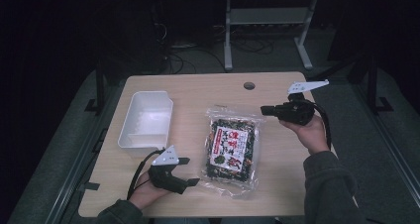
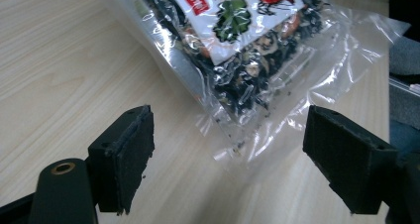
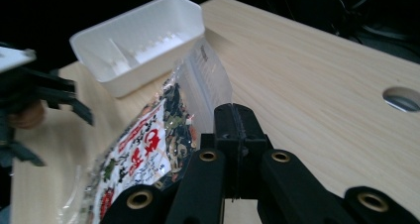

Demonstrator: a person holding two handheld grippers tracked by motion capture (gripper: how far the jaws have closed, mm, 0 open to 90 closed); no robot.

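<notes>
The left gripper (image 1: 190, 171) was the closest thing, at the near edge of the table, held in the person's left hand. Its two black jaws stood wide open with nothing between the pads. They pointed to the right.

The biggest thing was the light wooden table (image 1: 198, 92). It had a small round hole (image 1: 249, 85) near its far edge.

Next in size was the bag of dried food (image 1: 233, 147), a clear bag with a red and white label. It lay in the middle of the table, with its long side running from near to far. Its near left corner was just to the right of the left gripper's open jaws, close to them but not touching.

The white tub (image 1: 146, 120) sat on the left side of the table, to the left of the bag. I could see nothing in it.

The right gripper (image 1: 263, 110) was at the far right corner of the bag. Its jaws were pressed tight together on the clear top strip of the bag, so it had hold of that end.

I think the left gripper was the one to take the near end. The bag lay to its right, so it would need to slide right a little and then close.
</notes>
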